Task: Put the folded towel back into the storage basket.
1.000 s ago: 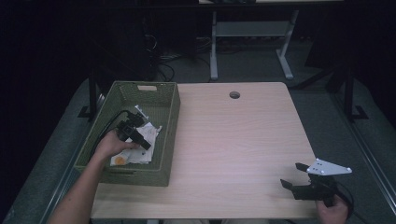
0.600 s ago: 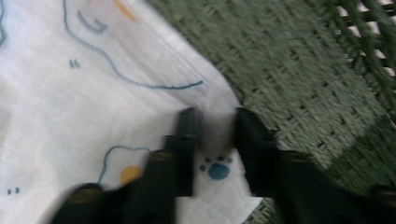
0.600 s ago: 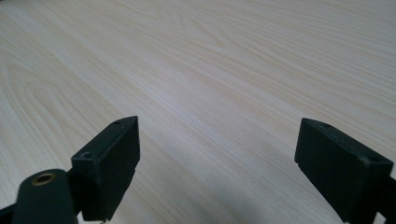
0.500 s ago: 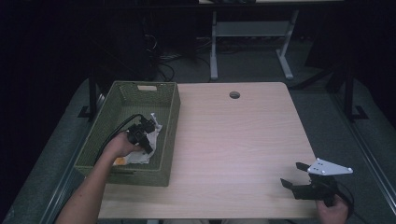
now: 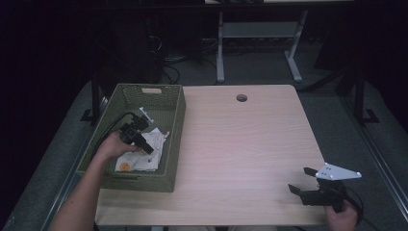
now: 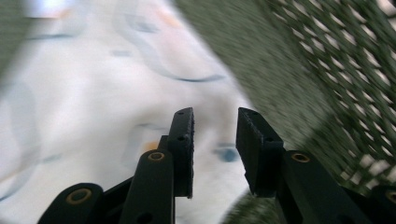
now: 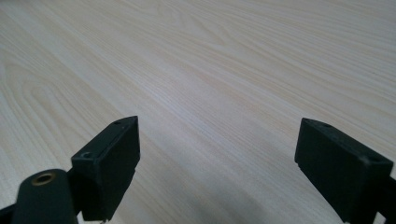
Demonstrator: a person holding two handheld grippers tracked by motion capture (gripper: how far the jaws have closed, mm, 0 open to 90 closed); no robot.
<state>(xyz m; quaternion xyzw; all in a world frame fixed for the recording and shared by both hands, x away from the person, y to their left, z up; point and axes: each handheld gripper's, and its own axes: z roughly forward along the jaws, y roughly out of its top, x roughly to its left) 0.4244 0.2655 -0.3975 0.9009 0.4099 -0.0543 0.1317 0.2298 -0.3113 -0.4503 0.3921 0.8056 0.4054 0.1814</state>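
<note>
Table [image 5: 240,144] of pale wood is seen from the high view, with a green woven basket [image 5: 175,113] set at its left edge. Inside the basket a white cloth [image 5: 144,156] with faint printed marks is spread on the floor, and the left gripper [image 5: 148,149] is lowered onto it, held by the person's left hand [image 5: 113,147]. At the near right corner of the table the right gripper [image 5: 300,180] is held low over bare wood, well apart from the basket.

From the left gripper view, blurred, the white cloth [image 6: 93,102] is shown close below the left gripper [image 6: 215,128], and the basket's mesh wall [image 6: 336,70] is seen at the right, detail that is lost from above. The jaws are parted by a narrow gap, having just been opening from a full close; no fold of cloth is seen pinched between the pads, though the tips are close over the cloth.

From the right gripper view, the right gripper [image 7: 217,135] is shown with its jaws spread wide and nothing between them, the table's wood grain [image 7: 210,56] running beneath.
</note>
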